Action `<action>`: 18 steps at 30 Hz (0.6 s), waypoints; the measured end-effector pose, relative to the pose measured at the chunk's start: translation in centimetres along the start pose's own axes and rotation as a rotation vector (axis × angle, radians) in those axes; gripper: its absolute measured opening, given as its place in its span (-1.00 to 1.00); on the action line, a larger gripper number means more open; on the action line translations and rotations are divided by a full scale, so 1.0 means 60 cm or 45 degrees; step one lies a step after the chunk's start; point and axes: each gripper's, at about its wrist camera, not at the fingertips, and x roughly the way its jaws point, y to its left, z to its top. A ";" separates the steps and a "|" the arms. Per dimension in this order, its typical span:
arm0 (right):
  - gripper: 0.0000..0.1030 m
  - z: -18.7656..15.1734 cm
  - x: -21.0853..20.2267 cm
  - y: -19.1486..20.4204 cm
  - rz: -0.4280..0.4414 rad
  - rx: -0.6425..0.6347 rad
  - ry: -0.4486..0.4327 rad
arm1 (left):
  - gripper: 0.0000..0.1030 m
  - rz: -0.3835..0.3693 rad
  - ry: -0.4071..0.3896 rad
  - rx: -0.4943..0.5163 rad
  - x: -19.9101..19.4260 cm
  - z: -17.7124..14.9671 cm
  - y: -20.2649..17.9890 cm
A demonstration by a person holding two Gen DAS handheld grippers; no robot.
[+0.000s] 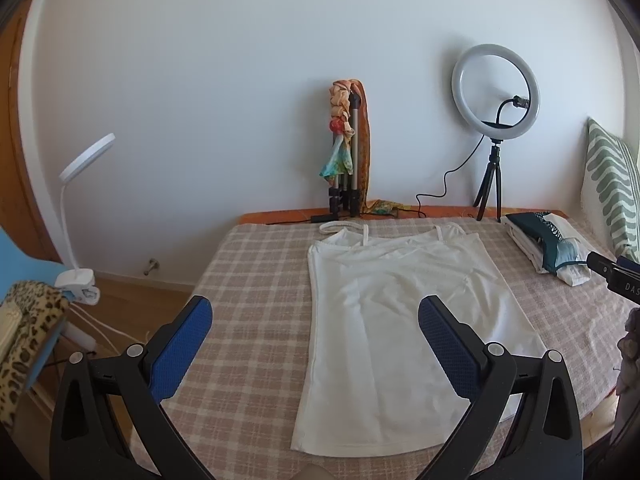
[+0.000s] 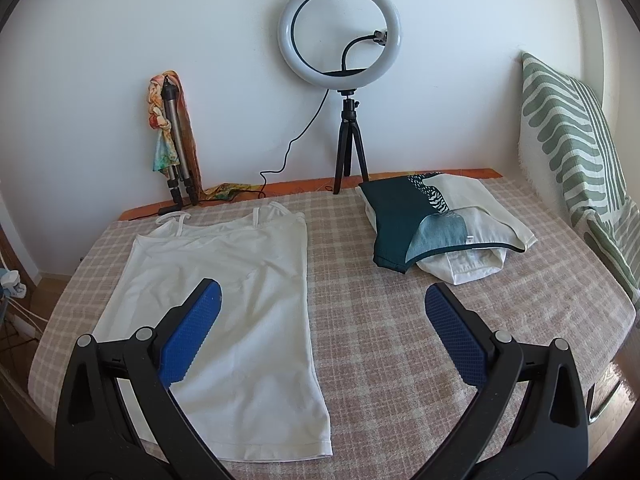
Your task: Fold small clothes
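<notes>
Both spread wide and empty, left tool [image 1: 315,312] and right tool [image 2: 323,300] hovering over white camisole [image 2: 224,300] — best pinching both hem corners together, folding evenly toward straps.

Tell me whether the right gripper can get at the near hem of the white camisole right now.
Probably yes. The right gripper is open, nothing lies on the white camisole, and its near hem sits flat and uncovered.
</notes>
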 end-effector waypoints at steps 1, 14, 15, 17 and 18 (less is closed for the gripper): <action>1.00 0.002 0.001 0.001 0.005 0.000 0.000 | 0.99 0.004 0.000 0.000 0.000 0.000 0.001; 0.87 0.019 0.013 0.069 0.181 -0.083 -0.017 | 0.99 -0.127 0.060 -0.105 0.030 -0.049 0.068; 0.81 0.020 0.018 0.079 0.203 -0.096 -0.004 | 0.99 -0.144 0.077 -0.132 0.034 -0.054 0.075; 0.67 0.021 0.032 0.096 0.257 -0.102 0.032 | 0.99 -0.166 0.122 -0.169 0.045 -0.066 0.084; 0.59 0.021 0.042 0.104 0.286 -0.096 0.063 | 0.97 -0.179 0.150 -0.181 0.051 -0.073 0.086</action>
